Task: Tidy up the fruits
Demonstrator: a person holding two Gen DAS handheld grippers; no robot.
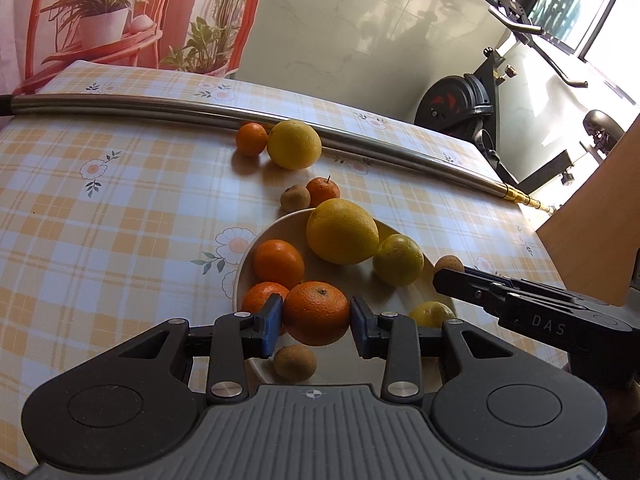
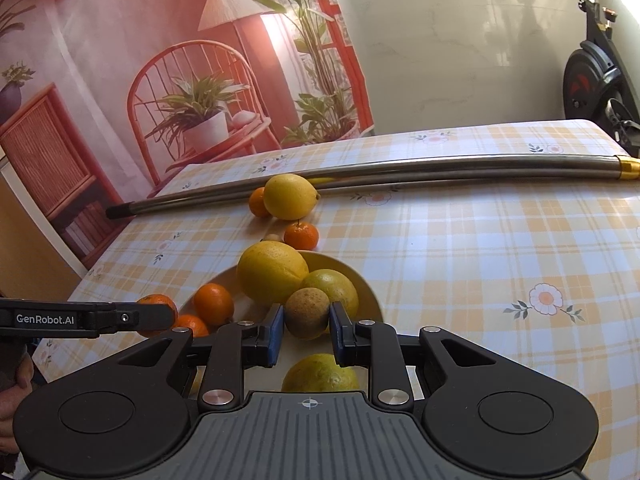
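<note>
Blue-padded tongs (image 1: 316,316) clamping mandarin (image 1: 316,312)

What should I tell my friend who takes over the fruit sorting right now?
Left tool: shut on a mandarin, above the plate.
Right tool: shut on a small brown fruit, also above the plate.
Done: two mandarins, big lemon and greenish citrus are on the plate.
Left: set both held fruits down, then gather those by the metal pole: lemon, two mandarins, a brown fruit.
</note>
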